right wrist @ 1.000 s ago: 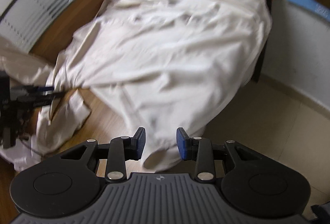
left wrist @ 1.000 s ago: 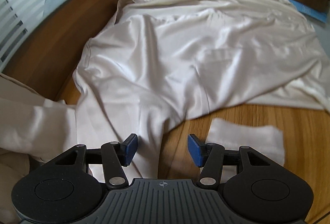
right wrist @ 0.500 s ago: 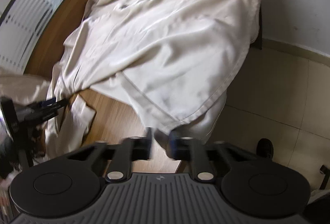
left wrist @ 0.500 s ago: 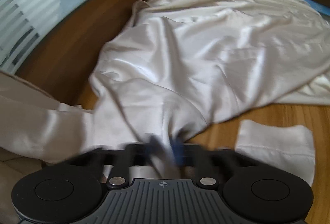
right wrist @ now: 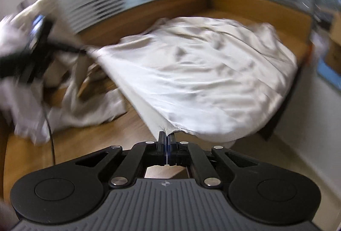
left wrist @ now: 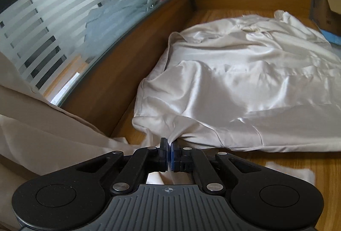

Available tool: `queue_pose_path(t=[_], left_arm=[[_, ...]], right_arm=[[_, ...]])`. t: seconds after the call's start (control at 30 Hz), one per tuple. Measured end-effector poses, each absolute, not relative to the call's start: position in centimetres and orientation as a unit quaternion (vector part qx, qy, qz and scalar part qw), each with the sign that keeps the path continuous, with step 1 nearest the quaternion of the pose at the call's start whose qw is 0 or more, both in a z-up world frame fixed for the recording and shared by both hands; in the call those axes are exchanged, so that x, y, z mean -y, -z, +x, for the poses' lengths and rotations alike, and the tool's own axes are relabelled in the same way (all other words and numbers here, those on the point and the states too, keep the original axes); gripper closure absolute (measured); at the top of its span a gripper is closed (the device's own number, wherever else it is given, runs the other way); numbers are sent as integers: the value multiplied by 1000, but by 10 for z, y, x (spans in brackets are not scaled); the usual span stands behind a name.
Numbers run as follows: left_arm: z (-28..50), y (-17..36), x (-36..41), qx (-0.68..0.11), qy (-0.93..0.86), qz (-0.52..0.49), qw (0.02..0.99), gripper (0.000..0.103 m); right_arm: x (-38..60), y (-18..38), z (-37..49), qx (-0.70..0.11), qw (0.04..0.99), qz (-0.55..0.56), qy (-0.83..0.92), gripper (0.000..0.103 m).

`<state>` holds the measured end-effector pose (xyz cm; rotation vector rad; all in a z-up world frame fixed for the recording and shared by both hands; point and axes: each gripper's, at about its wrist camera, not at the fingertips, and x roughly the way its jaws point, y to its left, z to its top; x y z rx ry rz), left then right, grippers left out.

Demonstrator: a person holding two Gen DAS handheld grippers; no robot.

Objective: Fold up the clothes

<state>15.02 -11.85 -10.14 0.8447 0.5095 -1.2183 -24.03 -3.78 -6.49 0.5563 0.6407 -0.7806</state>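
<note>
A large cream satin garment (left wrist: 245,82) lies spread over the wooden table (left wrist: 277,167). My left gripper (left wrist: 169,145) is shut on a bunched edge of the garment at its near left side. In the right wrist view the same garment (right wrist: 202,73) stretches across the table, and my right gripper (right wrist: 165,137) is shut on its near hem corner. The left gripper (right wrist: 70,48) shows there at the far left, blurred, holding the other end of the taut hem.
A wooden partition with striped frosted glass (left wrist: 74,35) runs along the table's left and back. More pale cloth (left wrist: 42,124) is piled at the left. A small white folded cloth (left wrist: 294,173) lies on the table. A cardboard box (left wrist: 328,7) stands at the far right. The table's right edge (right wrist: 283,101) drops to the floor.
Both grippers have closed on the garment's near edge, from open a second ago. Both have lifted and pulled back, drawing the hem taut between them.
</note>
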Motion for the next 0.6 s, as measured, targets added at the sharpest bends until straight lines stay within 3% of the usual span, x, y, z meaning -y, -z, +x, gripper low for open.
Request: queue_pose_path(t=[0.27, 0.37, 0.47, 0.53, 0.6], left_arm=[[144, 141, 107, -243, 533, 424, 690, 93], [141, 143, 91, -243, 538, 425, 686, 79], [129, 132, 70, -234, 568, 414, 672, 72], [118, 126, 59, -242, 599, 400, 650, 62], [102, 124, 50, -250, 629, 390, 624, 58]], right_arm=[[29, 105, -215, -367, 840, 252, 309, 102], [29, 117, -209, -390, 835, 257, 292, 98], [22, 117, -210, -392, 837, 258, 282, 96], [19, 116, -213, -389, 836, 263, 285, 87], [18, 115, -214, -385, 833, 269, 293, 83]])
